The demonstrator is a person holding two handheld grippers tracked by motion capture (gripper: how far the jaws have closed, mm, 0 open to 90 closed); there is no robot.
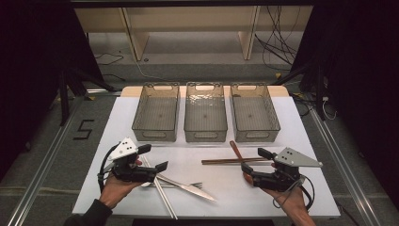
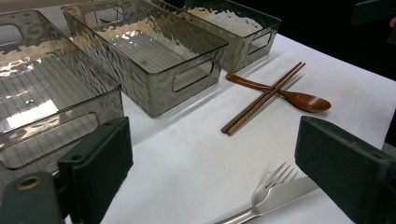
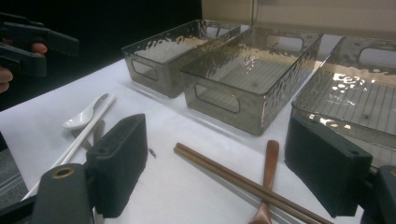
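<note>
My left gripper (image 1: 153, 157) hovers open over the table's left front, above a metal knife (image 1: 188, 187), a fork (image 1: 196, 184) and white chopsticks (image 1: 162, 195). In the left gripper view its jaws stand wide apart with nothing between them, and the fork (image 2: 275, 181) and the knife (image 2: 285, 195) lie just ahead. My right gripper (image 1: 254, 160) is open too, beside the wooden chopsticks (image 1: 230, 161) that lie across a wooden spoon (image 1: 235, 150). The right gripper view has those chopsticks (image 3: 224, 173) and that spoon (image 3: 270, 161) between its empty jaws, with a white spoon (image 3: 84, 116) farther left.
Three clear plastic bins stand in a row at the back of the white table (image 1: 291, 188): left (image 1: 155, 135), middle (image 1: 205, 136) and right (image 1: 256, 135). All three look empty. Dark floor and metal rails surround the table.
</note>
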